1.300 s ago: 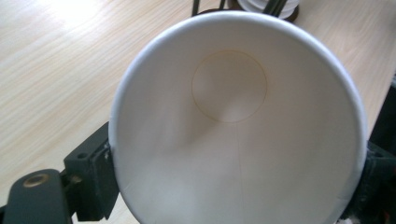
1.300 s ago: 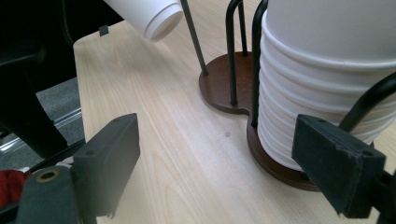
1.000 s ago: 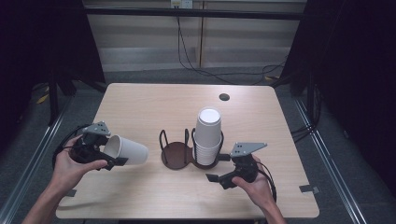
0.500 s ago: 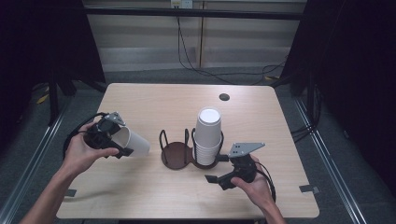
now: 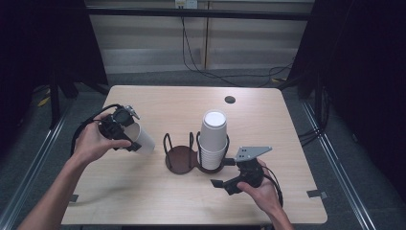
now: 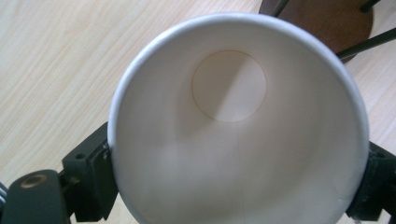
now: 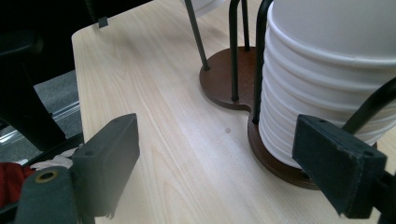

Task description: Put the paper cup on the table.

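My left gripper is shut on a white paper cup, held tilted just above the table, left of the brown wire cup holder. In the left gripper view the cup's open mouth faces the camera and the black pads press on its sides near the rim. A stack of upside-down white cups stands in the holder's right ring; the left ring is empty. My right gripper stands open just right of that stack, its jaws apart beside the holder base.
The light wooden table has a small dark round hole near its far edge. Cables lie on the floor behind the table. Dark frame legs stand at both sides of the table.
My left hand has carried the cup away from the table's left edge, to the right and a little farther in, toward the holder. The right hand and gripper stay where they were.
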Available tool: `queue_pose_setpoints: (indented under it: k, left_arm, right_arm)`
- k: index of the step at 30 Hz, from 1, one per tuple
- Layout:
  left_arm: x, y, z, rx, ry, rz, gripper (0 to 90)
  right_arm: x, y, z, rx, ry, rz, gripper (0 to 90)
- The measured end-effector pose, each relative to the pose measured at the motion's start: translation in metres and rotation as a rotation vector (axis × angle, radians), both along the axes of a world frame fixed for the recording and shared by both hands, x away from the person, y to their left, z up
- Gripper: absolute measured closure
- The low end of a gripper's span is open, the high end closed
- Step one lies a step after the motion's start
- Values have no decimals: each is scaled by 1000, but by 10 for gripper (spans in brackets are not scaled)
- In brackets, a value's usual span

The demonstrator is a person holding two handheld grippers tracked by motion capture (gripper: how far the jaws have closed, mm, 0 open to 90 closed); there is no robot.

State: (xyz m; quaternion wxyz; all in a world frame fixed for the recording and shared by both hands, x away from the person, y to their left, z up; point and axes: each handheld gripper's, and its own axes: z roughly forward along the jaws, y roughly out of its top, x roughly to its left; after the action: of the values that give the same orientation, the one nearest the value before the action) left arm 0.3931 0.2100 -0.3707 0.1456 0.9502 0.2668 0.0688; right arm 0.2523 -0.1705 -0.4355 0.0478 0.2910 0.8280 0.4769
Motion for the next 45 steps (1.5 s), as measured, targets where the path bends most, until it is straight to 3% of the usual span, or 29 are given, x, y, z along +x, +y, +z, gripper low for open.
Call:
queue_pose_setpoints:
  k: [2,4,5,13,16,20,36,40,45]
  left_arm:
    - [4,-4,-4,25,22,5,118]
    - [6,-6,-7,7,32,3,116]
    - [7,-8,-7,18,45,-9,115]
    - [13,-16,-19,79,54,5,111]
    - [14,-19,-21,77,53,19,110]
    - [16,-24,-28,124,62,6,106]
    - [19,-33,-34,89,42,9,63]
    - [20,-35,-37,75,70,0,55]
    - [21,-40,-41,48,77,4,51]
  right_arm:
    - [1,0,0,8,1,0,153]
    - [2,0,1,7,-1,1,153]
    - [1,1,1,8,-1,2,153]
    - [2,1,-2,-10,9,4,151]
    - [3,2,-4,-16,15,5,151]
    - [2,3,-4,-20,5,-6,151]
    - [5,6,-7,-31,12,-11,147]
    - [5,6,-7,-38,20,-5,147]
    - [5,5,-8,-34,19,-9,147]
